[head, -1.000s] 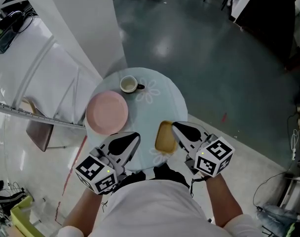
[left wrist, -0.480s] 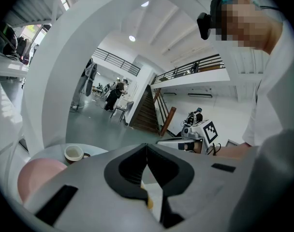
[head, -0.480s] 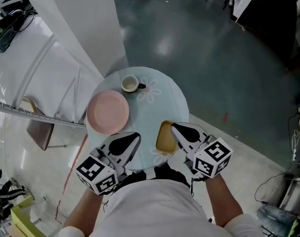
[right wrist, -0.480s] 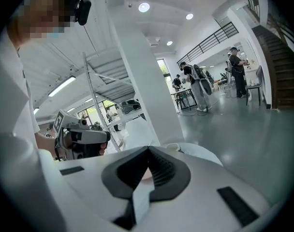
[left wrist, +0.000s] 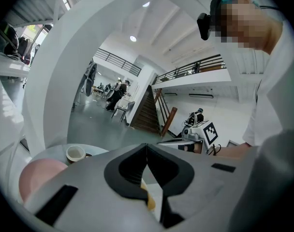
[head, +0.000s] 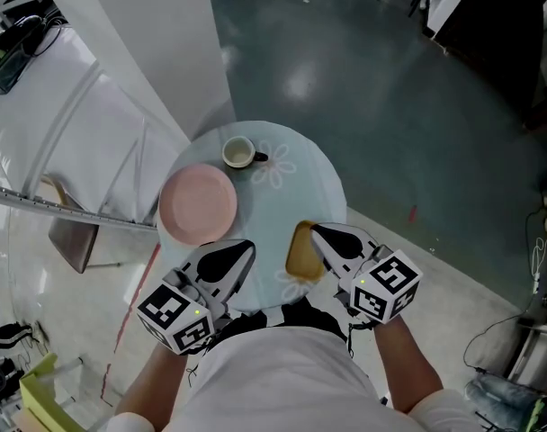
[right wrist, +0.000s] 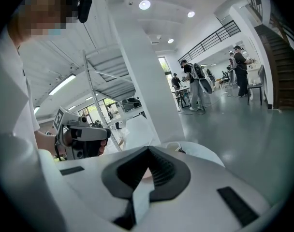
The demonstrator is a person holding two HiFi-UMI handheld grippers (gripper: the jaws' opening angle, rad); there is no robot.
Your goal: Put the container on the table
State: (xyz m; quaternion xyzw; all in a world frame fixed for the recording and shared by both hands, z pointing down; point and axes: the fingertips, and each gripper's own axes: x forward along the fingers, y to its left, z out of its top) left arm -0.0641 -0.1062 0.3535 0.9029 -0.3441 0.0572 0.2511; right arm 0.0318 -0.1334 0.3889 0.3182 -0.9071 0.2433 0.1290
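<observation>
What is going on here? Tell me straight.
A person stands over a small round table with a claw in each hand. The yellow container sits on the table near its front edge. The right claw is shut and empty at the container's right side; whether it touches it is unclear. The left claw is also shut and empty, near the pink plate. A cup stands at the far side.
</observation>
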